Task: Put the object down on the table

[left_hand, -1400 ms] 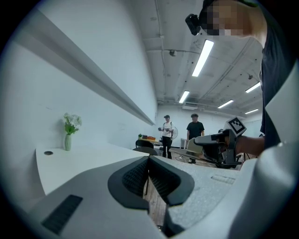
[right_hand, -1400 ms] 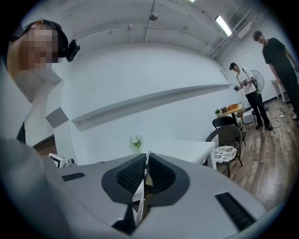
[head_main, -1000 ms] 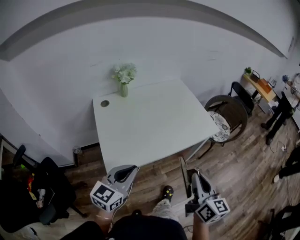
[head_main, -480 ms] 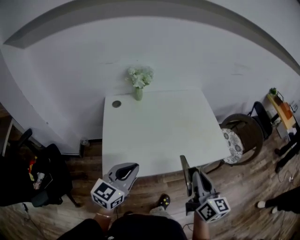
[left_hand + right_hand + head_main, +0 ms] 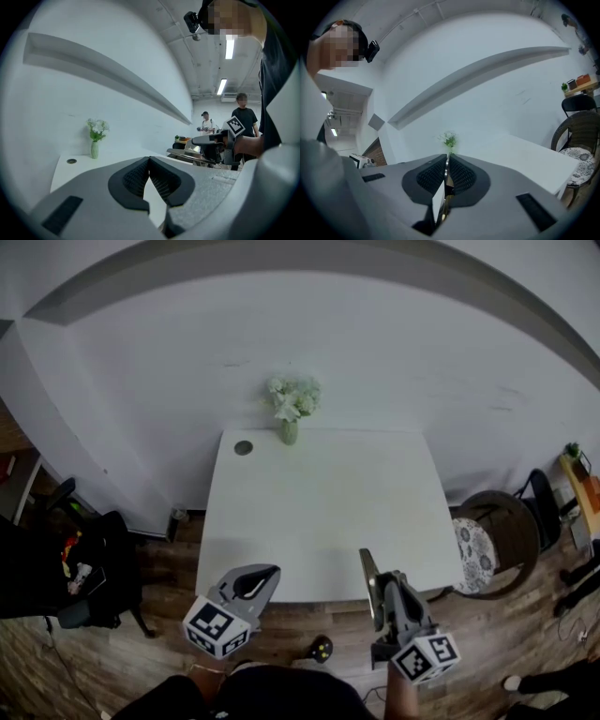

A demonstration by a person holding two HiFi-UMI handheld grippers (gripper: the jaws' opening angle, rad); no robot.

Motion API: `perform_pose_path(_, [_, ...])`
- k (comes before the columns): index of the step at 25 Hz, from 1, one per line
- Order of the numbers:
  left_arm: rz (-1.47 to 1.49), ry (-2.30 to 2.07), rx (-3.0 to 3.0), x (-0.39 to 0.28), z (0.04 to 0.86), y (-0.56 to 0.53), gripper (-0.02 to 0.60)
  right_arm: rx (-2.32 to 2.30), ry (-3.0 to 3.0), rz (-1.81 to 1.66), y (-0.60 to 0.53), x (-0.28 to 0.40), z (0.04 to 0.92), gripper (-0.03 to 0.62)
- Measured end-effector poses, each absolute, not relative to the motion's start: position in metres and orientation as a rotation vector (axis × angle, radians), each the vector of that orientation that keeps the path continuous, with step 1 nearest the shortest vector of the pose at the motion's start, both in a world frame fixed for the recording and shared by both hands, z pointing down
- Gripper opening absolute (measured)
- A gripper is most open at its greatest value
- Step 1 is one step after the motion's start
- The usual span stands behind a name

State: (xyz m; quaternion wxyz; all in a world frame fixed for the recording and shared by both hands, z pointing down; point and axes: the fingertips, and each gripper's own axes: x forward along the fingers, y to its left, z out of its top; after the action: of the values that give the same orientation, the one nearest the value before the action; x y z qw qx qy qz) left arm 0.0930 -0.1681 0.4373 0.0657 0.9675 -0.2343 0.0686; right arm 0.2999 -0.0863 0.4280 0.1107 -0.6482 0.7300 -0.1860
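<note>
Object [image 5: 367, 574], seemingly a thin plate, stands clamped in right gripper [image 5: 446, 171]; left gripper [image 5: 149, 164] closed, empty.

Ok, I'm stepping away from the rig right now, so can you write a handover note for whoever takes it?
Left gripper: shut, empty, held by the near edge of the table.
Right gripper: shut on a thin flat object, held on edge, not on the table.
Table: a flower vase stands at its far edge.
Done: object is in the grip.
Left: carry it over the table, lay it down, release.
</note>
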Motion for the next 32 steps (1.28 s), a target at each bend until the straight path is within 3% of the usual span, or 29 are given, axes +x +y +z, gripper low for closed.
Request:
perform_pose_path(16, [0.226,-1.011,2.803,0.106,0.446,-0.178,-0.002,-1.707,2.341,-0.614,-0.145,0.329,0.446,0.018])
perform_pose_path(32, [0.228,-1.07,2.761,0.095,0.45,-0.237,-0.002,-1.674,2.399,-0.666,-0.215,0.316,0.459,0.018])
